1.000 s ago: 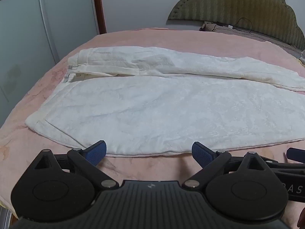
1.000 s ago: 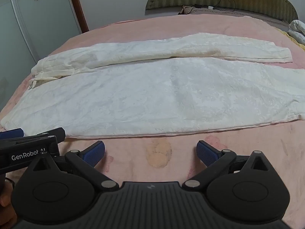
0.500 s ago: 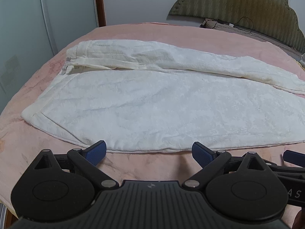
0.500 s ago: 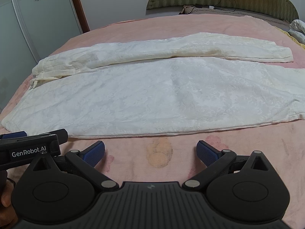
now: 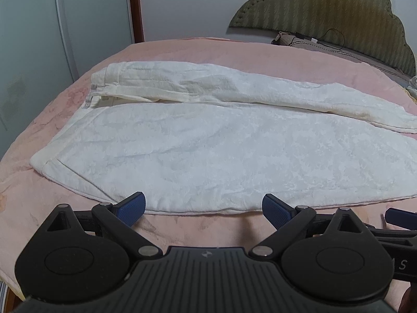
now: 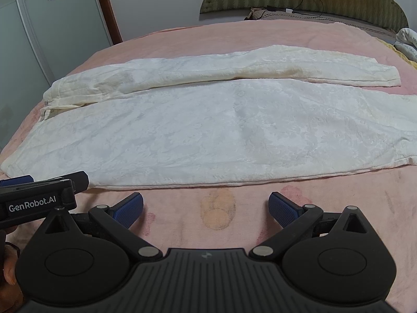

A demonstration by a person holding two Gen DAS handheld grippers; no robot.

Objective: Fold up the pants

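White textured-fabric pants [image 5: 221,140] lie flat, lengthwise across the pink bedspread [image 5: 182,49], waistband toward the frosted wardrobe doors [image 5: 34,39], far leg partly overlapping the near one. Left gripper [image 5: 203,207]: jaws spread, empty, at the pants' near hem edge. Right gripper [image 6: 206,206]: jaws spread, empty, just short of that edge, over bare bedspread.
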